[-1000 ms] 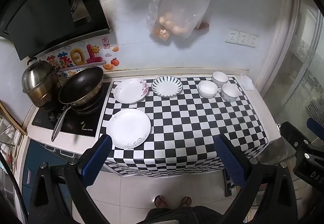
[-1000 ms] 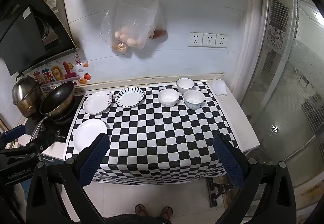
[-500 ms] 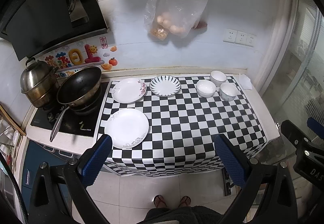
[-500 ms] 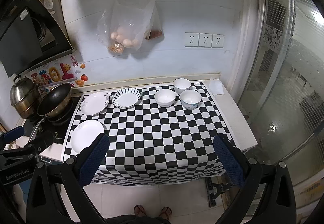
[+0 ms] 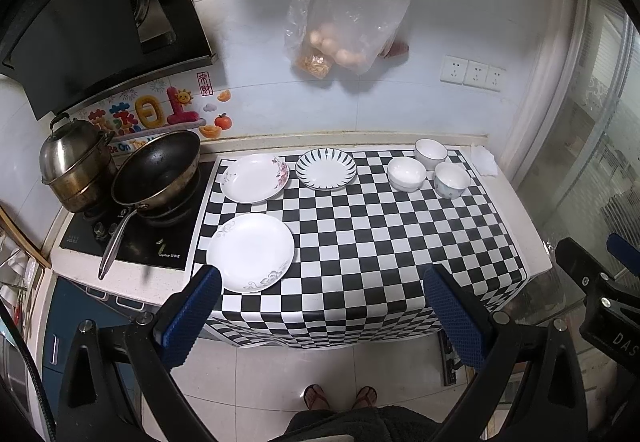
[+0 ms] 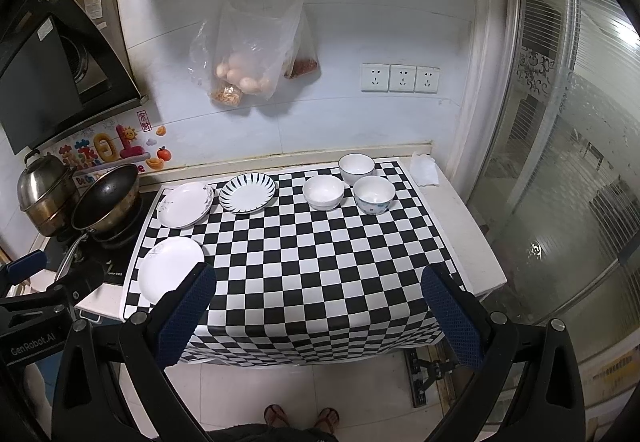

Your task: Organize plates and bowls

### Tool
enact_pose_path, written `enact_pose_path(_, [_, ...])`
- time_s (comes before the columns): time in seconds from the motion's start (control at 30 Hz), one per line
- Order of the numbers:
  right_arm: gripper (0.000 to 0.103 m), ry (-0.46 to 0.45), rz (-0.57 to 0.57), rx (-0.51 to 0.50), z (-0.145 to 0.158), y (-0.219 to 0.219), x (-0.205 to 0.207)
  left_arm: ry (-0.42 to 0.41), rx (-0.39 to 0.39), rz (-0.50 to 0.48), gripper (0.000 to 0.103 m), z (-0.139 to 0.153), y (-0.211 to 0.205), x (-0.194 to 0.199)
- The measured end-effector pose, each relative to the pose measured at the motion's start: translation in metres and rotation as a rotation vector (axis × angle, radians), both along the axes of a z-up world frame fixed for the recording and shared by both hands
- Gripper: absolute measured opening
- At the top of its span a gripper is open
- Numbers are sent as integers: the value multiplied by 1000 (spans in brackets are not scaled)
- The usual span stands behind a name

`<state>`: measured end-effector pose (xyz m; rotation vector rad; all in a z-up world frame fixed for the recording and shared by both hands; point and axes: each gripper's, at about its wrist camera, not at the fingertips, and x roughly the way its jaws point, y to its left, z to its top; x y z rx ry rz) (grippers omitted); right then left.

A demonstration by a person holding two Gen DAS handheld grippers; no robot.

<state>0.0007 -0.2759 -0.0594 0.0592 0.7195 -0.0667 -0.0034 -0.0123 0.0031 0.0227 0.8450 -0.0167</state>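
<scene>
Both grippers, left gripper [image 5: 320, 306] and right gripper [image 6: 318, 306], have drawn back slightly, fingers wide open and empty; three plates [image 5: 250, 252] sit by the surface's left edge, three bowls [image 5: 406, 173] at its far right corner, nothing organized yet.

Each black hand-held gripper [image 5: 322, 312] carries blue textured pads [image 5: 188, 316], silver screws and white lettering.

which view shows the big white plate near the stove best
The left wrist view: the whole white plate shows, rim pattern included, just beyond the left gripper. In the right wrist view the plate sits farther off to the side, its near edge covered by one finger.
</scene>
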Motion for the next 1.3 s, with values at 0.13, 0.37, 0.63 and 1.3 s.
enact_pose_path(0.13, [103, -1, 1, 1, 0, 0, 0, -1, -2, 0, 103, 1, -3, 0])
enact_pose_path(0.37, [103, 1, 0, 2, -1, 1, -1, -2, -2, 0, 103, 0, -2, 0])
enact_pose_path(0.63, [103, -1, -10, 1, -4, 1, 0, -3, -2, 0, 103, 0, -2, 0])
enact_pose_path(1.3, [103, -1, -20, 11, -6, 1, 9, 2, -1, -7, 103, -3, 1, 12])
